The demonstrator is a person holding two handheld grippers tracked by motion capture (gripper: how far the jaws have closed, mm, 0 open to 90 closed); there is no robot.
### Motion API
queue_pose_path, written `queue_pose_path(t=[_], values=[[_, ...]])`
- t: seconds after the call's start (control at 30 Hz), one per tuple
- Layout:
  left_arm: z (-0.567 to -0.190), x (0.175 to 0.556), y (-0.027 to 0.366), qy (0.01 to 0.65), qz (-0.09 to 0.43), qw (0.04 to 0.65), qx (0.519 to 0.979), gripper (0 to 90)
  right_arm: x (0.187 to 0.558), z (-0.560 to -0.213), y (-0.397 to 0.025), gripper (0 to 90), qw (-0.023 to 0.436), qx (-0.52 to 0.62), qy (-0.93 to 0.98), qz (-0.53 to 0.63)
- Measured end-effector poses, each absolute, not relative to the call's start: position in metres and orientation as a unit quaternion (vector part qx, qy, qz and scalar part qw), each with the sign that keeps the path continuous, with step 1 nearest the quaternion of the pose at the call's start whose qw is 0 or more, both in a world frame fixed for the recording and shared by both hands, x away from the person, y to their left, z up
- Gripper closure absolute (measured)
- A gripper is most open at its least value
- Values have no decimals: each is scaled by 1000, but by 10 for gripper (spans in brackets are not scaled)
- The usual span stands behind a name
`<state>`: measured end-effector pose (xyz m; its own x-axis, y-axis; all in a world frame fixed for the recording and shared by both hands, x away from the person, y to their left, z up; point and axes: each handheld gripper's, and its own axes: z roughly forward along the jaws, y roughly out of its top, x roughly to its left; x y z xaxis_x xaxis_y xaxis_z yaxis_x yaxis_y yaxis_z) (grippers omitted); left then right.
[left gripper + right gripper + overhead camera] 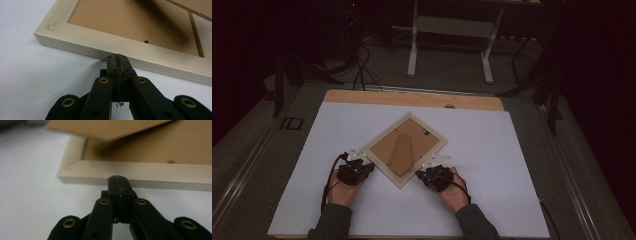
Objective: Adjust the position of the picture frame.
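Observation:
A pale wooden picture frame (405, 149) lies face down on the white board, turned like a diamond, its brown backing and stand facing up. My left gripper (363, 166) sits at the frame's lower-left edge. In the left gripper view its jaws are pressed together, and the left gripper (117, 56) meets the frame's side rail (100, 46) with nothing held. My right gripper (424, 173) sits at the lower-right edge. In the right gripper view the right gripper (118, 178) is shut too, its tip at the frame's rail (150, 173).
The white board (492, 165) covers a wooden table (412, 98) whose far strip shows. Beyond it stand a white table stand (452, 30) and dark cables on a grey floor. Free board surface lies to the left, right and near side of the frame.

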<state>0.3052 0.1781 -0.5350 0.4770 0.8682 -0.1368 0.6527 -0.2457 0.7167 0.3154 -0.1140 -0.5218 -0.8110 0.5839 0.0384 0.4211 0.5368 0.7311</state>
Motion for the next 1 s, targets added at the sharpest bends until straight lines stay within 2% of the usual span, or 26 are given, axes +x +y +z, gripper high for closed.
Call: queue_pose_path(t=[0.43,0.7,1.0], values=[[-537,306,178,494,146,361,778,900,372,-506,-153,900,172,364,828,390],[-538,307,178,495,147,364,775,900,400,-505,-169,899,179,416,802,390],[-538,310,176,499,152,365,771,900,413,-509,-178,899,179,444,787,388]])
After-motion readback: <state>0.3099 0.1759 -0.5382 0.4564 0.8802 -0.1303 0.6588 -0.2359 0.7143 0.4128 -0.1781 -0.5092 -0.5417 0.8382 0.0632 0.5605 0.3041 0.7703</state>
